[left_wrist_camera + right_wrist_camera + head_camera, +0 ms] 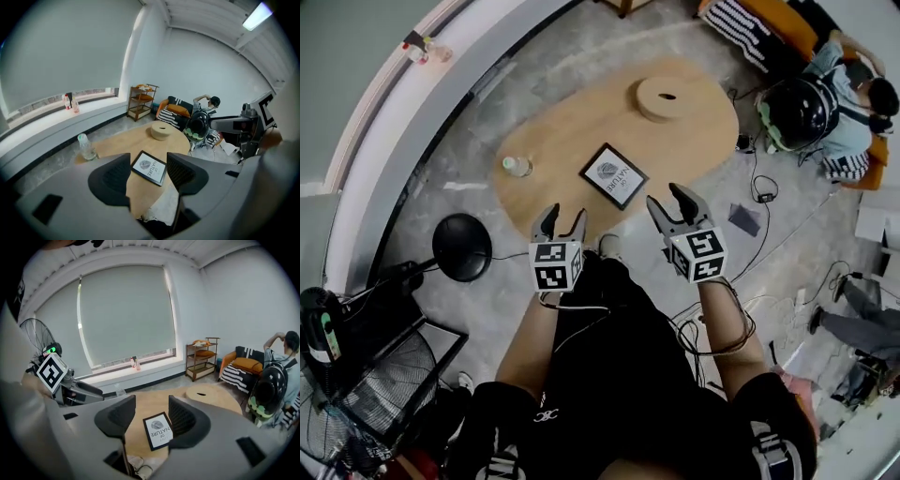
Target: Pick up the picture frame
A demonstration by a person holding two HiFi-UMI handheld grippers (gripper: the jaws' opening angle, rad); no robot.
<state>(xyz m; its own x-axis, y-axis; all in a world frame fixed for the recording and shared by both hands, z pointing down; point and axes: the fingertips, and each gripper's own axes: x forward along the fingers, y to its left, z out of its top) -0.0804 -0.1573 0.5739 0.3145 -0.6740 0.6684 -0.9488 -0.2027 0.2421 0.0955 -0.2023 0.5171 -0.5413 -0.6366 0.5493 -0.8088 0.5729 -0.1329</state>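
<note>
**L hand-held gripper** (560, 217): jaws spread wide, nothing between the pads. It sits above the near edge of the surface (572, 122) without touching it. Marker cube faces up toward the head cam.

**R hand-held gripper** (667, 199): jaws also spread, empty. It is level w/ the L unit and a bit further toward the surface's right side.

**Picture frame** (614, 175): lies flat on the surface near its near edge, ahead of both units and roughly between them. It is clear of all pads. Black border, white insert w/ a grey round emblem and the word "NATURE". It is turned at an angle to the surface edge. In the left gripper view the frame (149, 168) shows through the jaw gap, and the right gripper view shows the same (158, 430); neither view shows contact.

**Other items on surface:**
- Clear bottle (517, 166): upright, left of the frame, near the surface's left edge
- Round wooden block (666, 97) w/ slot in top: far end, well apart from the frame

**Surroundings:**
- Black round base (462, 247) on the floor, left of the surface
- Fan (375, 394) at lower left
- Seated person (834, 98) at upper right, beside an orange sofa (787, 23) w/ a striped cushion
- Cables (769, 234) across the floor, right of the surface
</note>
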